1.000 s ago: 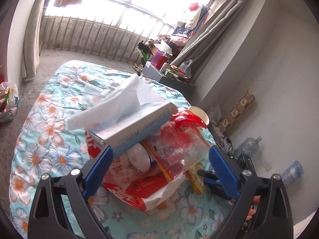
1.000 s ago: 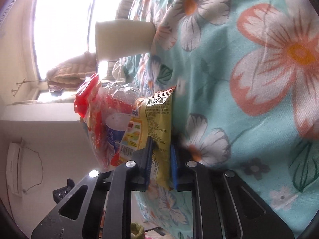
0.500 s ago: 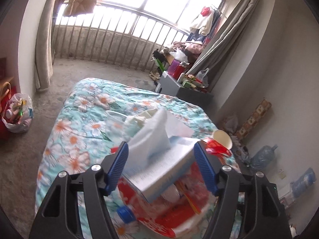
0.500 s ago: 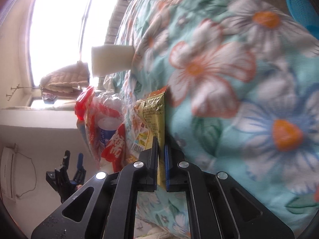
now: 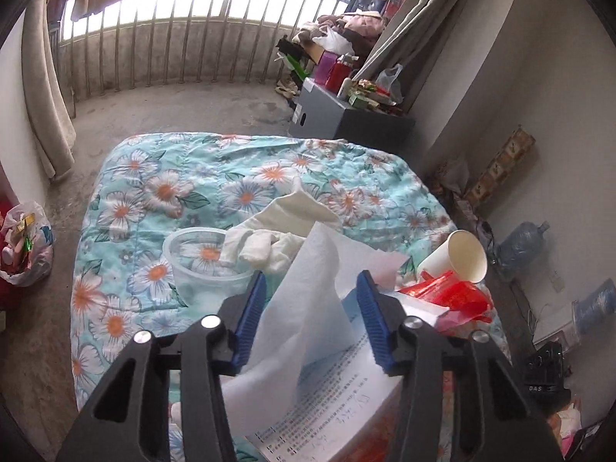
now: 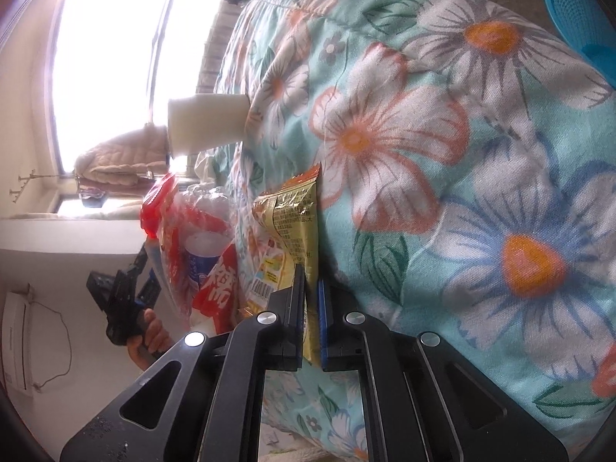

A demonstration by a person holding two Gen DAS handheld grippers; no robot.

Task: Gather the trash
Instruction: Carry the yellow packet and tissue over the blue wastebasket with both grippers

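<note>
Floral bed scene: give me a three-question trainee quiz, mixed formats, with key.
1. Multiple choice: the right gripper is shut on A) a yellow foil snack wrapper, B) a white sock, C) a blue bottle cap.
2. True or false: the clear round plastic tub sits on the concrete floor.
3. What colour is the crumpled plastic bag beside the white paper cup?
Key: 1 A; 2 false, it sits on the flowered quilt; 3 red.
</note>
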